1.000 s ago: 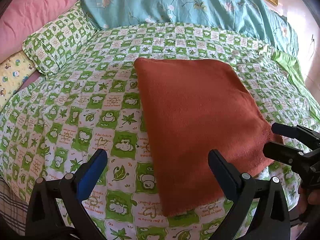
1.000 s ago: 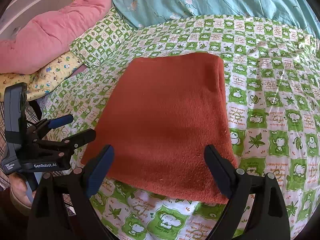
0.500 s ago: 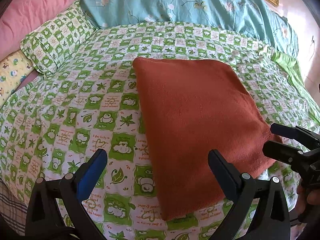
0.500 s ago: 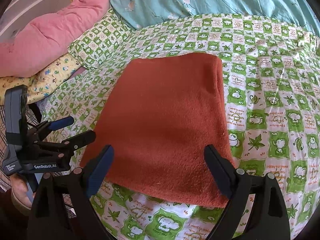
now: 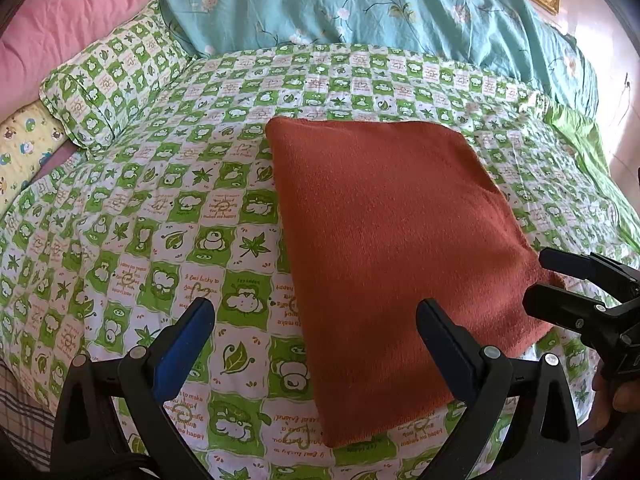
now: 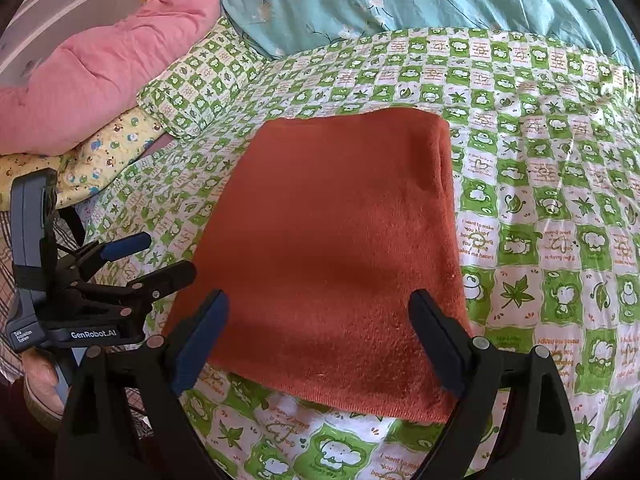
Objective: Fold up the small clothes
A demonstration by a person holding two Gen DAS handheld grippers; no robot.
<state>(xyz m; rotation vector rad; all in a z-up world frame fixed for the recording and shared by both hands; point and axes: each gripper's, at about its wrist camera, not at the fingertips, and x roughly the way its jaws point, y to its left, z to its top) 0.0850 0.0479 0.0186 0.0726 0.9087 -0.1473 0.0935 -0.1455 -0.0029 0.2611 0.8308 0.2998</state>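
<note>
Left wrist view: the left tool (image 5: 310,330) hangs with its fingers spread wide and nothing between them, low in the frame; the folded rust-red cloth (image 5: 384,248) lies flat on the bed (image 5: 168,216), filling the centre and right.
Right edge of that view: the right tool (image 5: 538,278) sits at the cloth's right-hand corner, fingers parted, gripping nothing as far as I can tell.
Right wrist view: the right tool (image 6: 316,332) is likewise spread and empty over the cloth's near edge (image 6: 332,248); the left tool (image 6: 168,258) shows at the left edge, apart from the cloth.
Change since a second ago: very little; the cloth sits slightly lower in the left wrist frame, and the pillows (image 5: 108,84) at upper left have slid a touch leftward, so the left tool has drifted slightly.
Meaning for the task: the cloth looks neatly folded and released, so this fold seems finished; both tools appear to be backing off or pausing.
</note>
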